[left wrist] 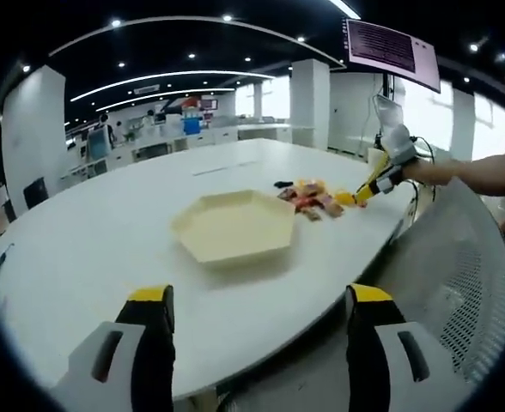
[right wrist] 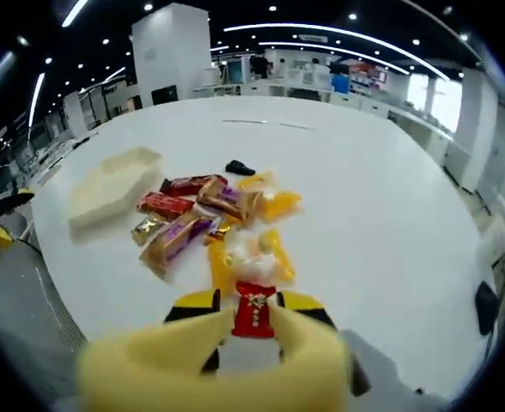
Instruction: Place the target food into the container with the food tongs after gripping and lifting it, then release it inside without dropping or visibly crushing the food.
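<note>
Left gripper view: a large white table (left wrist: pixel 106 232) is seen, with a pale six-sided container (left wrist: pixel 234 225) set near its close edge, open side up and with nothing seen in it. Just beyond the container, toward the right-hand edge, a heap of wrapped snacks (left wrist: pixel 311 200) is laid. The left gripper (left wrist: pixel 261 330) is held back off the table edge with its jaws spread wide and nothing between them. The right gripper (left wrist: pixel 364 192) is seen at the heap, carried by a person's hand (left wrist: pixel 397 144); yellow food tongs appear to be carried in it. A mesh chair back (left wrist: pixel 459 283) stands close at the right. Right gripper view: the right gripper (right wrist: pixel 254 319) is seen low, its jaws clenched on the yellow food tongs (right wrist: pixel 244 257), whose tips are at the near side of the heap. A clear-wrapped sweet with a red label (right wrist: pixel 254 305) lies at the tips; whether it is gripped cannot be told through the blur. Red and purple bars (right wrist: pixel 179 223) are piled just behind, and a small black object (right wrist: pixel 240 167) lies beyond. The container (right wrist: pixel 111 184) sits to the left, near the table edge. Risks judged: a slippery wrapper may slide from the tips during the lift; too hard a squeeze may crush it; neighbouring bars may be dragged along. Open tabletop lies between heap and container; the table edge beside the container leaves little margin.
</note>
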